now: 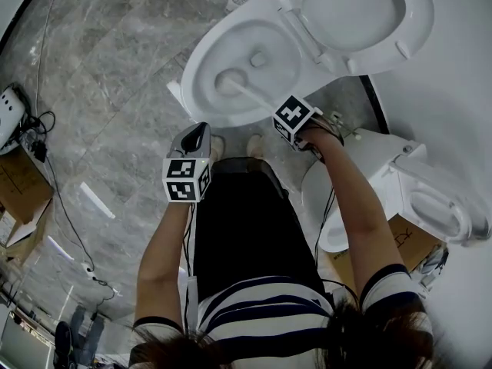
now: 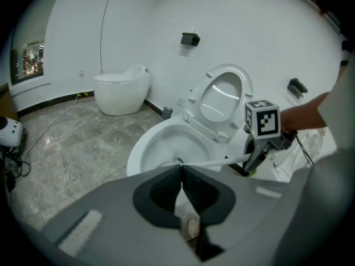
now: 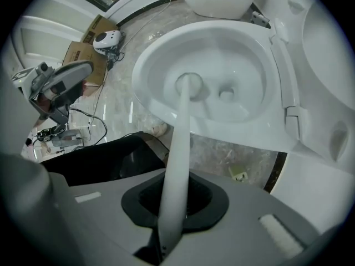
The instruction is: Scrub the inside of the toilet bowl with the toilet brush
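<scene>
Jutting from right gripper (image 3: 173,203) fingers (image 3: 208,203) into toilet bowl (image 3: 250,49): toilet brush (image 3: 181,121)

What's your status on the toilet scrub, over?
Right gripper shut on toilet brush, brush head down inside toilet bowl. Left gripper shut, empty, held aside. Nothing blocking the bowl.

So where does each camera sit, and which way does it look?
Head view: on the person's head, looking down at the bowl; arms, left gripper and right gripper show.
Left gripper view: on the left gripper, past its shut, empty jaws toward the bowl and right gripper.
Right gripper view: on the right gripper, down the clamped brush into the bowl.
All share the bowl.
</scene>
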Tool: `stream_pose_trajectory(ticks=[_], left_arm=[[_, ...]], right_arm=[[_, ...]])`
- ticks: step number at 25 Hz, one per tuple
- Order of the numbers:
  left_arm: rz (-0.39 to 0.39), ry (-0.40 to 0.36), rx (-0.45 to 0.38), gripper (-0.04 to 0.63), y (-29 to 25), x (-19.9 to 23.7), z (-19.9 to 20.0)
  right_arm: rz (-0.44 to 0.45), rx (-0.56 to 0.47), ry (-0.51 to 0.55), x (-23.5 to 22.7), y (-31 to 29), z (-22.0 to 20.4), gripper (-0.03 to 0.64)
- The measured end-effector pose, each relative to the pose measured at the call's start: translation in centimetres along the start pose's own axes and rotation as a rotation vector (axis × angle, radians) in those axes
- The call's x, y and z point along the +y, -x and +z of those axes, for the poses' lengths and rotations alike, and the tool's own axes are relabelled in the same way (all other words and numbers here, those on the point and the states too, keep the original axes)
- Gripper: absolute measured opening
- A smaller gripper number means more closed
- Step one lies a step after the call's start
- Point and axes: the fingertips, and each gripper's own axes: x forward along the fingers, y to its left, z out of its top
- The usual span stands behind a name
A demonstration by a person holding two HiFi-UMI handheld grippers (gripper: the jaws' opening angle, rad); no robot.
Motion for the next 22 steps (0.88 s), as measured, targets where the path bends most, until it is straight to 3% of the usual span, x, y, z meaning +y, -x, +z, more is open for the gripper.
stream_pose_trajectory(ticks=[22], left_arm=[[0.006, 0.041, -0.001, 0.000, -1.6, 1.0, 1.1]], right_arm=[[-0.037, -0.122, -0.095, -2.5, -0.9, 3.2, 0.034]])
